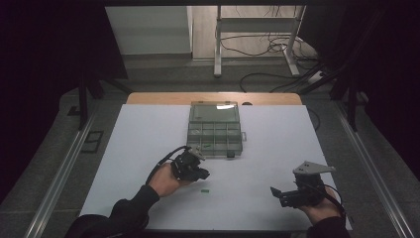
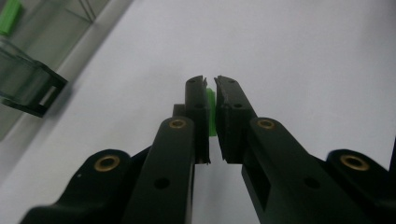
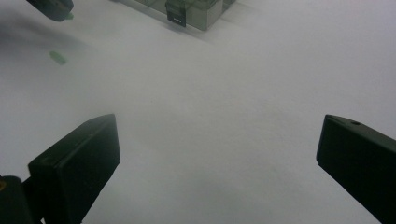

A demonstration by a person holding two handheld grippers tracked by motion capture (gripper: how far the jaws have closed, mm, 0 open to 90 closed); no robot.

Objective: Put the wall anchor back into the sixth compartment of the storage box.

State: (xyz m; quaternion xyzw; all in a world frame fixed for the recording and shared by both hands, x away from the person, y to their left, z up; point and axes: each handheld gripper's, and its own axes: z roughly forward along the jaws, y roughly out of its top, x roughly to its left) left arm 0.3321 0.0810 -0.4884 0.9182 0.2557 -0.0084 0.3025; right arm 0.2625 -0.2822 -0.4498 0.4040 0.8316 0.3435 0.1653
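Left gripper (image 2: 210, 84) clamped on green piece (image 2: 211, 109). Right gripper (image 3: 217, 154) wide open, empty, over the table (image 3: 224, 84).

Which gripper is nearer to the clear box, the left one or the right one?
Left. The left gripper sits just before the box, near its front edge. The right gripper is far off, toward the table's near right corner.

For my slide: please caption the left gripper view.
Left tongs shut on a small green piece, above the white table.
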